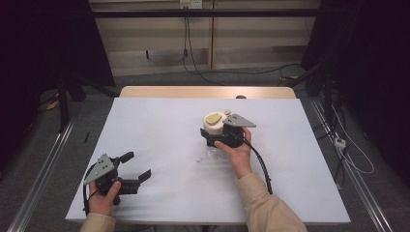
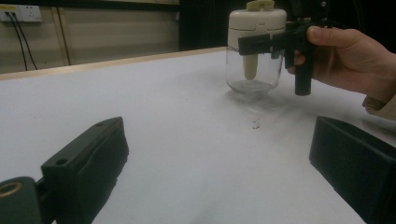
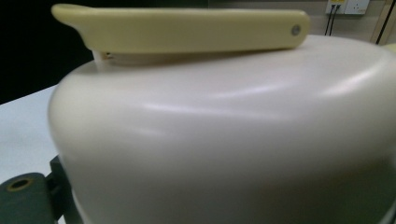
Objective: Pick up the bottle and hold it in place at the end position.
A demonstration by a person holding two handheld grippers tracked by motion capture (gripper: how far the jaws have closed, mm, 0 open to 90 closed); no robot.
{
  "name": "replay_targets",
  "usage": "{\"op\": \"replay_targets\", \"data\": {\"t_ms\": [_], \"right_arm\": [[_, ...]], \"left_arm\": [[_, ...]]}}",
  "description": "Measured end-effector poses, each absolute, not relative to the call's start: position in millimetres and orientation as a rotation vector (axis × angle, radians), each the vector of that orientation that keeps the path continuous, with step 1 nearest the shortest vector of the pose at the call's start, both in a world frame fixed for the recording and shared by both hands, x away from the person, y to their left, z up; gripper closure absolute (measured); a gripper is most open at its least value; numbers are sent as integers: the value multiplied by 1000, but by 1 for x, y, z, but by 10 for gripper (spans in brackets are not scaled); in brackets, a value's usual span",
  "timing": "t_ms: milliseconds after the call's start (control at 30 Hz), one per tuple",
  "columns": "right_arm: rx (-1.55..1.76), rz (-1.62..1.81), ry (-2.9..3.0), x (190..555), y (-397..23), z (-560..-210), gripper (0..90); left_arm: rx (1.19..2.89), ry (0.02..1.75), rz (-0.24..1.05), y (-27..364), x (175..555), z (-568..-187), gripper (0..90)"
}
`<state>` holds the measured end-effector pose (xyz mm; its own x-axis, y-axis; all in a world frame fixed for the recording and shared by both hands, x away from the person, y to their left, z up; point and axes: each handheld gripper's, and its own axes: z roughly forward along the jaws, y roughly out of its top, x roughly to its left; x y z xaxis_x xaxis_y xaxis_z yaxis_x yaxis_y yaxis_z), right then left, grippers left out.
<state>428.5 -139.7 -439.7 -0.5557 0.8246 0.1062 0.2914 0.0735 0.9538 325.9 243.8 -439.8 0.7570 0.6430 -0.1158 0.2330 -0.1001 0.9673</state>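
Observation:
A jar with a clear glass body [image 2: 254, 72] and a cream lid [image 1: 211, 125] stands upright right of the table's middle. A pale yellow lever [image 3: 187, 28] lies flat on the lid [image 3: 233, 130]. My right gripper [image 1: 209, 135] reaches in from the right, and its black jaws clasp the jar [image 2: 256, 21] at the lid's lower rim, shut on it. One of its fingers [image 3: 25, 196] shows at the lid's lower left. My left gripper [image 1: 139, 165] rests near the front left of the table, open, with nothing between its jaws [image 2: 217, 135].
A white sheet [image 1: 159, 121] covers the table, and a wooden strip [image 1: 193, 92] shows along its far edge. A small dark speck [image 2: 256, 123] lies on the sheet just in front of the jar. Cables [image 1: 193, 63] run over the floor behind the table.

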Motion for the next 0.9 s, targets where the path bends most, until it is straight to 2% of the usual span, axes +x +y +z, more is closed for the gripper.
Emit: {"op": "replay_targets", "data": {"t_ms": [900], "right_arm": [[1095, 1494, 1899, 445, -126, -446, 61]], "left_arm": [[1679, 714, 388, 246, 329, -443, 39]]}}
